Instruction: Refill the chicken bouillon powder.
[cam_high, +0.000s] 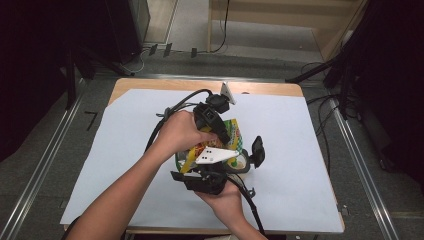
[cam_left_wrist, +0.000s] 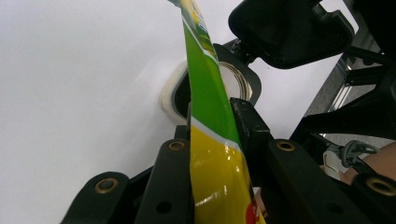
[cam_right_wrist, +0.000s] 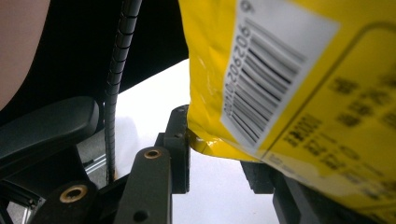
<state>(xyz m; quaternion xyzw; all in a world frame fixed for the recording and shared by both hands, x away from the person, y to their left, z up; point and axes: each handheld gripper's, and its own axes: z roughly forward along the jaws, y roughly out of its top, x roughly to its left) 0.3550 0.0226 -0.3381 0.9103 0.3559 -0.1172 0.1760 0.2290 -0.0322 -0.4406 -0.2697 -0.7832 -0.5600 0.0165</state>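
Note:
A yellow and green snack bag (cam_high: 231, 134) hangs between both hands over the middle of the table. In the left gripper view its green and yellow edge (cam_left_wrist: 210, 116) stands upright between the two black jaws, which press on it from both sides. My left gripper (cam_high: 224, 136) comes in from the left, my right gripper (cam_high: 220, 169) from below, under its pale three-cornered plate (cam_high: 215, 156). In the right gripper view the bag's barcode side (cam_right_wrist: 280, 84) covers the right jaw, and its crumpled corner presses against the left jaw's pad (cam_right_wrist: 180, 140).
A white sheet (cam_high: 300, 150) covers the wooden table (cam_high: 265, 89). A roll of tape (cam_high: 243, 161) (cam_left_wrist: 170, 95) lies under the bag, with a black padded part (cam_high: 257, 150) (cam_left_wrist: 289, 32) beside it. Cables trail from both grippers. Metal rails run along the floor on both sides.

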